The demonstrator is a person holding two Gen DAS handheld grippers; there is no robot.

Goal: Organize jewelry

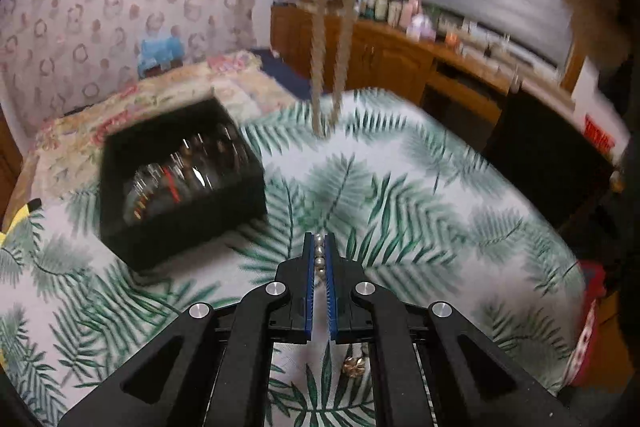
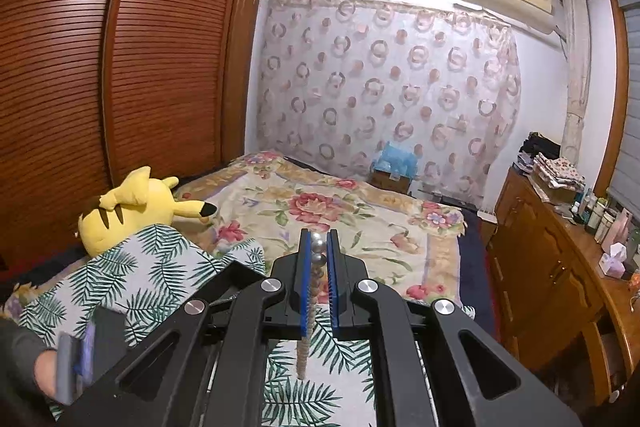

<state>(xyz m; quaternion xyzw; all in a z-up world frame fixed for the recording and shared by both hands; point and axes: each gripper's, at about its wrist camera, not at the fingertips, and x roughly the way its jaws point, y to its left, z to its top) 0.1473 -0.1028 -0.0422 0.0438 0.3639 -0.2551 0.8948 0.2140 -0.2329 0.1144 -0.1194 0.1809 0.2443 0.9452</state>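
My left gripper (image 1: pixel 319 239) is shut on a string of silver beads (image 1: pixel 319 254) and holds it above the leaf-print cloth (image 1: pixel 400 211). A gold charm (image 1: pixel 353 365) hangs below the left jaws. My right gripper (image 2: pixel 318 237) is shut on a silver bead necklace (image 2: pixel 318 247); its strand (image 2: pixel 303 355) hangs down beneath the jaws. In the left wrist view a blurred beaded strand (image 1: pixel 340 27) hangs from above down to the cloth. A black jewelry box (image 1: pixel 180 183), open with several pieces inside, sits on the cloth left of the left gripper.
A floral bedspread (image 2: pixel 340 207) covers the bed behind. A yellow plush toy (image 2: pixel 136 207) lies at the left. A wooden dresser (image 2: pixel 560 267) with bottles stands on the right. A louvered wardrobe (image 2: pixel 120 67) is at the left.
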